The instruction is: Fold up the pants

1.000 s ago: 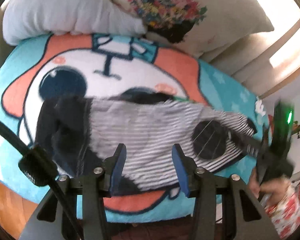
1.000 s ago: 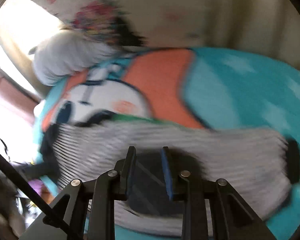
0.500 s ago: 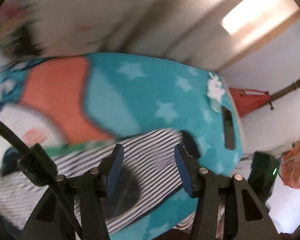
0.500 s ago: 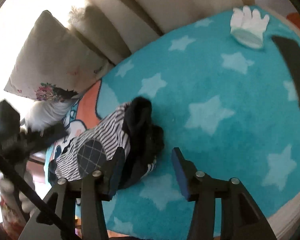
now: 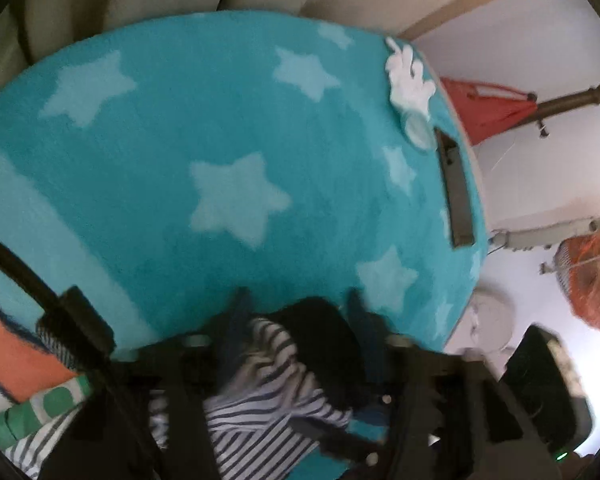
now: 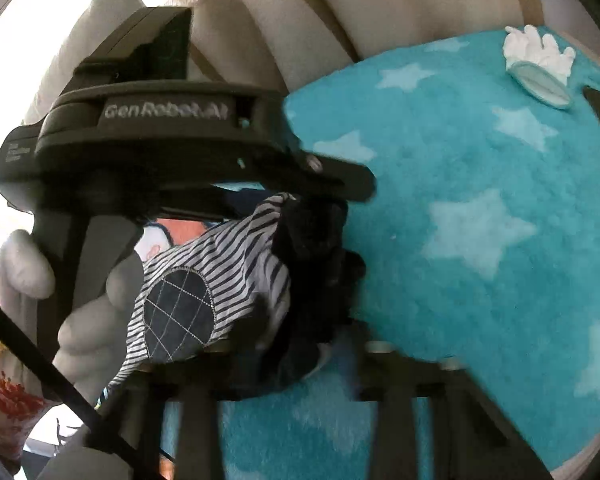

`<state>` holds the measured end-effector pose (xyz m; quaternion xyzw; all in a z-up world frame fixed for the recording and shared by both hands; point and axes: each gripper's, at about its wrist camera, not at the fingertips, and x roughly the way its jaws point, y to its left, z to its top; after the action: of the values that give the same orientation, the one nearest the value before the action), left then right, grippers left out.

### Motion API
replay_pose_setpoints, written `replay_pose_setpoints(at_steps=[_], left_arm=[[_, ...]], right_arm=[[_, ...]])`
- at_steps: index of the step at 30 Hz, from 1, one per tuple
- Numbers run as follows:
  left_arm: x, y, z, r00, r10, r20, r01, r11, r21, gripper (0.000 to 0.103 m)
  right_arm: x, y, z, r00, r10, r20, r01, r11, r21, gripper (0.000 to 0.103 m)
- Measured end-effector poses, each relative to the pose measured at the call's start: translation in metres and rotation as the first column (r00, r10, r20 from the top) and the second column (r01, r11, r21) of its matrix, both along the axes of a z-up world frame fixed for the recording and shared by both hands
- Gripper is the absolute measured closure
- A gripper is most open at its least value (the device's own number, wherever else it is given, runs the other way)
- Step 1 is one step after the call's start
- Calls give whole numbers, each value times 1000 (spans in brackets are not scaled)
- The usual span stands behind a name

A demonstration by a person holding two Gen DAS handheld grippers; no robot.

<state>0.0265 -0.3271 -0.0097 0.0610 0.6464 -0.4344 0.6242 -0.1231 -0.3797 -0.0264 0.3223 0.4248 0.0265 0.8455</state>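
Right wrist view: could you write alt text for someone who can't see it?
Striped pants with a dark quilted patch are bunched between two black handheld claws over a turquoise star-patterned blanket. A gloved hand holds the left claw; a white glove lies far off.

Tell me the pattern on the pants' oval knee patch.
Dark navy with a light stitched grid on the knee patch, set in striped pants; clearest in the right wrist view.

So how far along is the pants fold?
Done: the pants lie on the blanket, with no fold visible. In hand: the left gripper and right gripper are both open, straddling the dark cuff end. Left: grasp, then fold the cuffs over.
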Motion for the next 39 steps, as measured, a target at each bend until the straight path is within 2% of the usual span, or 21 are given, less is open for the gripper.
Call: replay_pose_setpoints(at_steps=[3,6,9,12,14,17,20,21,23,26,28,30,31,32,33,34,39], left_arm=[[-1,13,9,1000,8,4,-8,999,-38,76],[1,33,26,999,48,14,-47,995,-91,76],[5,65,43,993,118,16,-114,982,-152,76],[10,113,55,978,211,8,-205,958,-201,76],[13,149,57,960,280,9,-272,938,-214,76],[15,197,51,926,377,-17,-371,903,-215,70],[15,246,46,890,453,-45,-452,868,-207,65],[13,256,45,883,468,-43,-466,861,-205,64],[7,286,48,860,509,-25,-503,840,-206,59],[-4,318,53,833,553,33,-538,821,-191,57],[-10,332,54,820,568,72,-550,816,-176,57],[-16,344,53,806,582,108,-564,810,-159,57],[-19,348,51,796,592,130,-574,805,-149,57],[-20,351,49,790,595,146,-579,803,-141,57],[-22,356,47,787,597,156,-582,802,-134,57],[-24,363,41,785,597,164,-585,802,-119,57],[-31,369,19,792,591,150,-589,805,-63,57]], right_arm=[[0,-1,4,1000,0,8,0,999,36,88],[0,8,23,999,27,35,-28,1000,13,88],[4,25,42,995,68,66,-68,998,-4,88],[12,50,58,987,132,92,-130,991,-22,88],[18,70,63,979,178,96,-176,984,-32,88],[30,106,63,963,259,79,-255,965,-58,85],[43,144,52,946,321,31,-317,944,-92,72],[45,153,48,941,338,15,-335,937,-97,68],[46,169,44,923,384,0,-383,921,-68,68],[38,179,64,903,428,28,-426,902,-68,68],[32,171,84,909,410,69,-405,911,-73,68],[30,160,94,936,346,71,-339,936,-94,68],[34,155,95,951,305,53,-298,948,-108,72],[38,151,92,962,272,27,-267,956,-122,75],[47,148,88,970,242,-2,-240,962,-132,86],[55,145,80,977,210,-33,-213,968,-136,88],[84,162,46,971,211,-108,-222,970,-100,88]])
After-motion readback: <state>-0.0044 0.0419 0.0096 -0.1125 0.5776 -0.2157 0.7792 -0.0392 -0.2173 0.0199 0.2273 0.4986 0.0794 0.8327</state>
